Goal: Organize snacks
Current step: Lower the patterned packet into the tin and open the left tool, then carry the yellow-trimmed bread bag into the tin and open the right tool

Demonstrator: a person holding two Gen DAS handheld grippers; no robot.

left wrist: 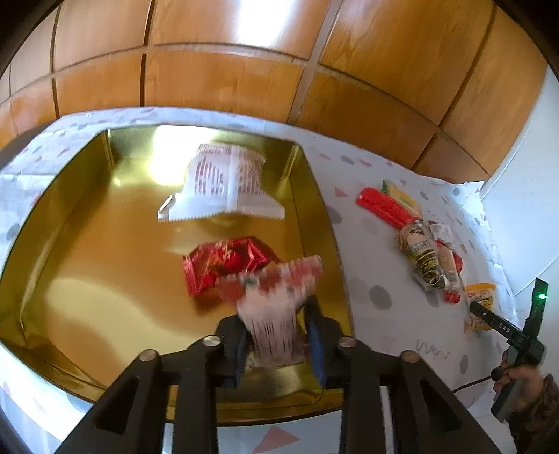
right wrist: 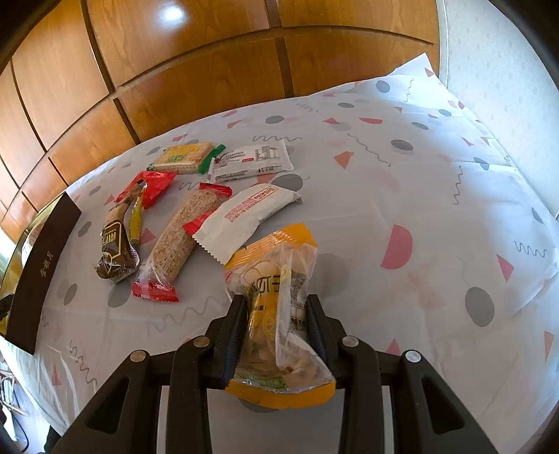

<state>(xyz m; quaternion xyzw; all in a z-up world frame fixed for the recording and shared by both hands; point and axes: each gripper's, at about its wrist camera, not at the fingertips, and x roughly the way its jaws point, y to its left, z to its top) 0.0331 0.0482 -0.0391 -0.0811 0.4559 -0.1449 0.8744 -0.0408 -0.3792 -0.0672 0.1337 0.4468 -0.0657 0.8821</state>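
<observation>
Bright daylight, round bent pictures, one blurry spot

In the left wrist view, light shines white off the wooden wall (left wrist: 258,31) at the top and off the gold tin (left wrist: 70,223), and the pink-and-white packet (left wrist: 276,304) low in the middle is smeared with blur. In the right wrist view all is sharp, with a small shiny spot at the upper left and soft shadows under the snacks. Both pictures bulge, with dark corners.
</observation>
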